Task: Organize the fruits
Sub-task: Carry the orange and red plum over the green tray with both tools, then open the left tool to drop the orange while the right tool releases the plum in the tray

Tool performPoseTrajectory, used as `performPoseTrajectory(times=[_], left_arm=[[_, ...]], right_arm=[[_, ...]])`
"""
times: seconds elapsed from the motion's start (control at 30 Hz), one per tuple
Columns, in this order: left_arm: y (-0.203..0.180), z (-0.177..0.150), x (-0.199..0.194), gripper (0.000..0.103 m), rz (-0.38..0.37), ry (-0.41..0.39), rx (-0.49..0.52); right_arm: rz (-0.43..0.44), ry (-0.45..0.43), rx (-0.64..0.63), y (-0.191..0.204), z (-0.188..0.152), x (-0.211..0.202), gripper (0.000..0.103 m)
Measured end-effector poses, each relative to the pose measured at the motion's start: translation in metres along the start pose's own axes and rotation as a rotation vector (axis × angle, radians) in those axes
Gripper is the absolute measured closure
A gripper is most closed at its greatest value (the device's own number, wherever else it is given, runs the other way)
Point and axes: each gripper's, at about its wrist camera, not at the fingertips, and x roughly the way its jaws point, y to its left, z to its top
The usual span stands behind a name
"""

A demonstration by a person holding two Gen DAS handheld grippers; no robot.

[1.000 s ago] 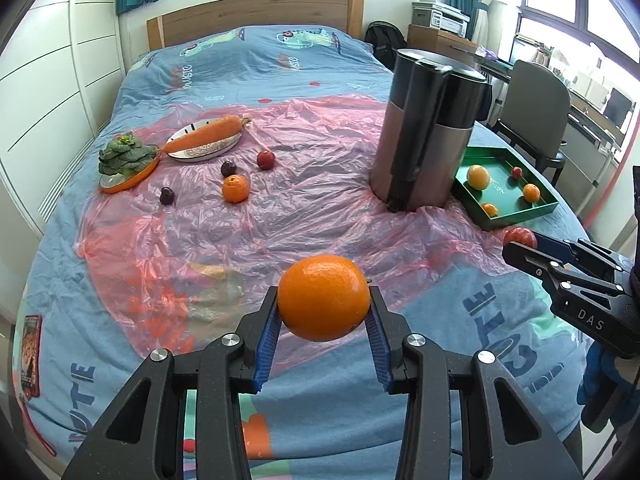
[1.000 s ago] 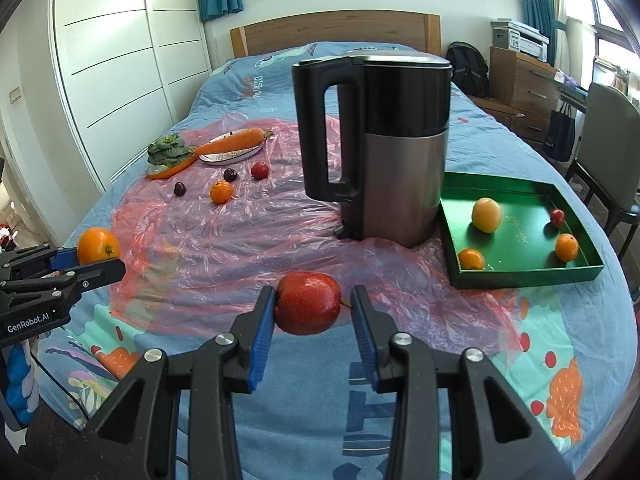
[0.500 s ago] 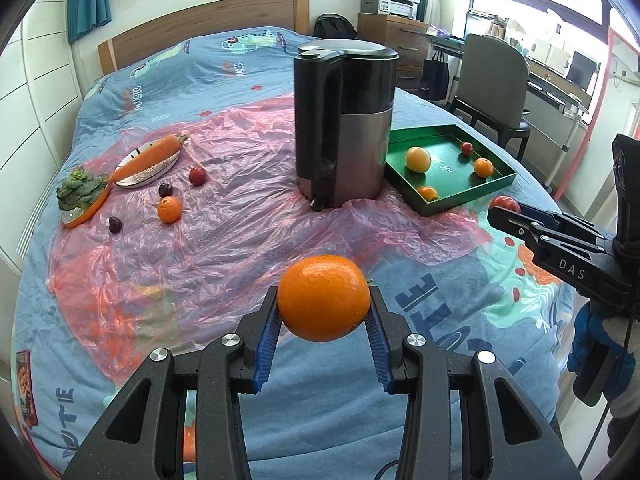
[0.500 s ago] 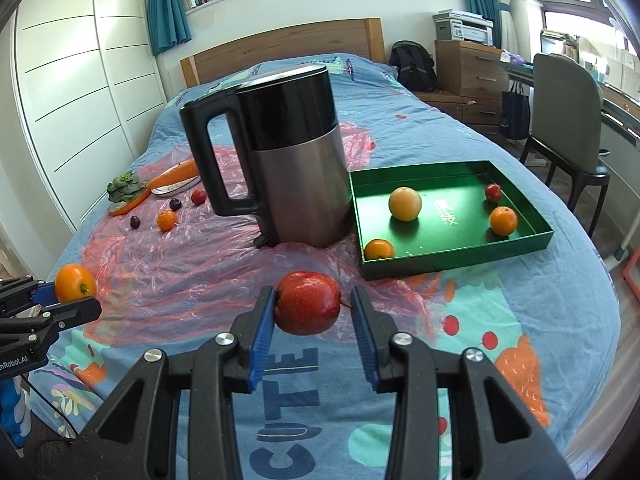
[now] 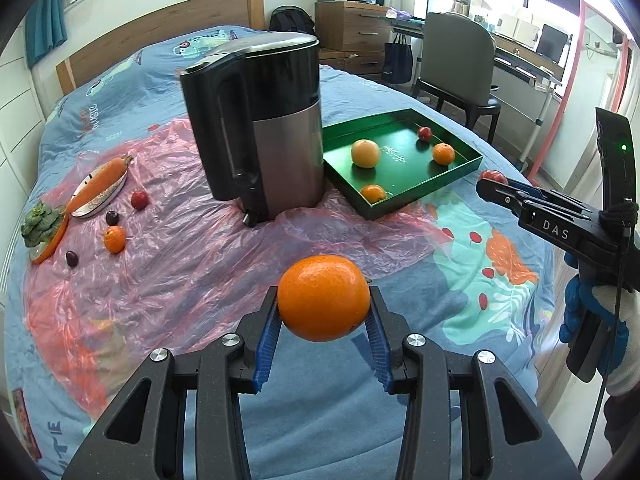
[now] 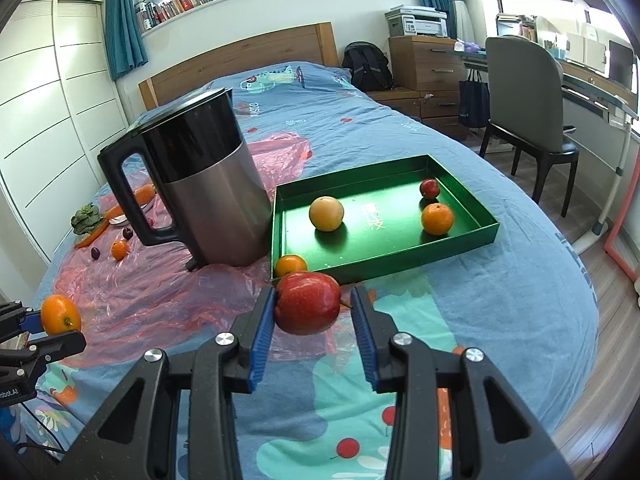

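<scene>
My left gripper [image 5: 323, 320] is shut on a large orange [image 5: 323, 297] and holds it above the bed's near edge. My right gripper [image 6: 314, 316] is shut on a red apple [image 6: 307, 302], just short of the green tray [image 6: 380, 240]. The tray [image 5: 452, 176] holds several fruits: a yellow one [image 6: 326, 213], two oranges [image 6: 437, 219] and a small red one [image 6: 429, 188]. The right gripper also shows in the left wrist view [image 5: 494, 186], and the left gripper in the right wrist view [image 6: 52, 326].
A tall black and steel kettle [image 5: 260, 128] stands on pink plastic sheet [image 5: 180, 248] left of the tray. At far left lie a carrot on a plate [image 5: 100, 184], a green vegetable [image 5: 42, 224], a small orange [image 5: 114, 239] and dark small fruits [image 5: 72, 258]. A chair [image 6: 524, 120] stands right.
Both grippers have swung right and closer toward the green tray, each still holding its fruit. The kettle and tray now sit nearer the middle of both views.
</scene>
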Motion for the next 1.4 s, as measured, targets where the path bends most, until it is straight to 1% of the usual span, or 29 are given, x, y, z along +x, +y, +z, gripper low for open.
performPoseTrajectory(times=[0.17, 0.33, 0.67, 0.8, 1.0, 1.1, 1.27, 1.4], left_arm=[[-0.021, 0.021, 0.017, 0.067, -0.027, 0.011, 0.036], [-0.038, 0.047, 0.040, 0.067, -0.050, 0.023, 0.071], [-0.062, 0.103, 0.104, 0.067, -0.091, 0.047, 0.118], [-0.068, 0.120, 0.130, 0.067, -0.104, 0.061, 0.127], [-0.080, 0.132, 0.169, 0.067, -0.122, 0.094, 0.160], [-0.083, 0.135, 0.188, 0.067, -0.127, 0.117, 0.156], [-0.080, 0.138, 0.213, 0.067, -0.138, 0.144, 0.131], [-0.082, 0.139, 0.226, 0.067, -0.147, 0.153, 0.122]], right_arm=[[-0.019, -0.006, 0.012, -0.023, 0.012, 0.009, 0.092], [-0.032, -0.004, 0.013, -0.045, 0.026, 0.029, 0.092], [-0.063, 0.021, -0.001, -0.085, 0.062, 0.093, 0.092], [-0.065, 0.036, -0.027, -0.091, 0.074, 0.121, 0.092], [-0.059, 0.070, -0.057, -0.095, 0.087, 0.167, 0.092], [-0.061, 0.087, -0.055, -0.099, 0.091, 0.188, 0.092], [-0.062, 0.098, -0.056, -0.103, 0.096, 0.211, 0.092], [-0.063, 0.103, -0.059, -0.104, 0.096, 0.224, 0.092]])
